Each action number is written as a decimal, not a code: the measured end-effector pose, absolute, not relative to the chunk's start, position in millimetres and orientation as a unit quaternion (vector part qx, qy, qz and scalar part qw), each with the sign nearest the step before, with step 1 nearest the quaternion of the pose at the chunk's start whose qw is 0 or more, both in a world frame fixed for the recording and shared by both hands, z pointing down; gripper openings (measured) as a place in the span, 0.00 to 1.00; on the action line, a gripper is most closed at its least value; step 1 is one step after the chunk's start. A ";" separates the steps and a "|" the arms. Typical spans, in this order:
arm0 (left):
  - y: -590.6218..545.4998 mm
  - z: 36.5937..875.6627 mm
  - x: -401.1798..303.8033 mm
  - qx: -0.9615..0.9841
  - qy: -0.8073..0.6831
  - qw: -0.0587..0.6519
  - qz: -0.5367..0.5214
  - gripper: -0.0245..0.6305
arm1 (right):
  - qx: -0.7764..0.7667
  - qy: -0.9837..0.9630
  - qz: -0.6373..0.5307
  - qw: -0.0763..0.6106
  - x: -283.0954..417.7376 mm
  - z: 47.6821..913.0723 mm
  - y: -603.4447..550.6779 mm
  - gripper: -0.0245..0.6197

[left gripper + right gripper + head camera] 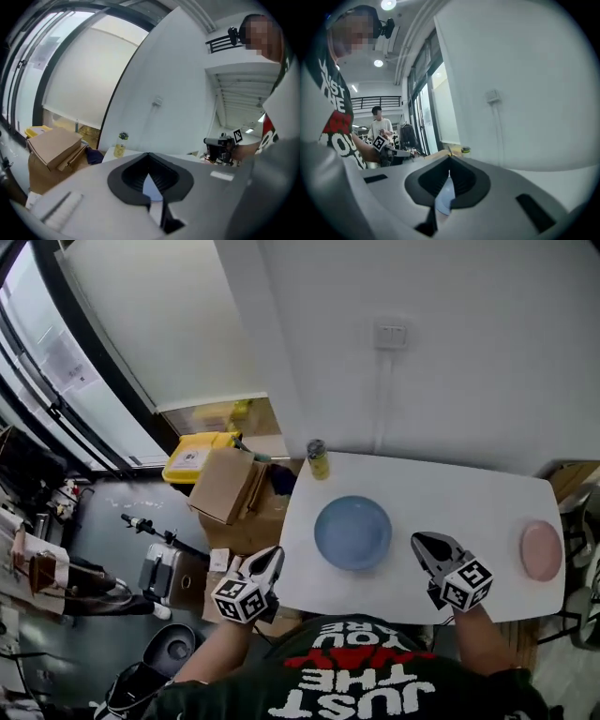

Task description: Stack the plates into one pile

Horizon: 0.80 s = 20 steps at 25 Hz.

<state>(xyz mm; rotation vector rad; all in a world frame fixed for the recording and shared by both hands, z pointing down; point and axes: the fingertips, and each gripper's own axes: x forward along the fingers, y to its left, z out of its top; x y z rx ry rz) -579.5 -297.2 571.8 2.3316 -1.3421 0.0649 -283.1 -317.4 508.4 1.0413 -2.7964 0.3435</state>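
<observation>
Head view: nothing's stacked yet. The blue plate (352, 532) sits mid-table (469, 498) and the pink plate (541, 550) is way over at the right end, well apart. Both look like plain, shallow, empty dishes. The left gripper (272, 557) hangs off the near-left edge, and the right gripper (420, 541) is just right of the blue one. Left gripper view: fingers pressed together on nothing. Right gripper view: same, tips closed and empty, so the whole job is still left.
</observation>
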 end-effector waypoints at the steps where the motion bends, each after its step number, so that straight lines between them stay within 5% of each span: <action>1: -297.2 571.0 -585.6 0.855 -0.468 0.223 0.031 0.05 | 0.352 -0.925 0.119 0.074 -299.8 508.4 -310.2 0.05; 15: -293.6 607.1 -556.2 0.885 -0.381 0.251 0.089 0.05 | 0.429 -0.889 0.138 0.077 -342.3 525.4 -261.5 0.05; 20: -314.7 666.8 -539.9 0.852 -0.378 0.339 0.126 0.05 | 0.424 -0.888 0.154 0.089 -340.0 544.9 -252.7 0.05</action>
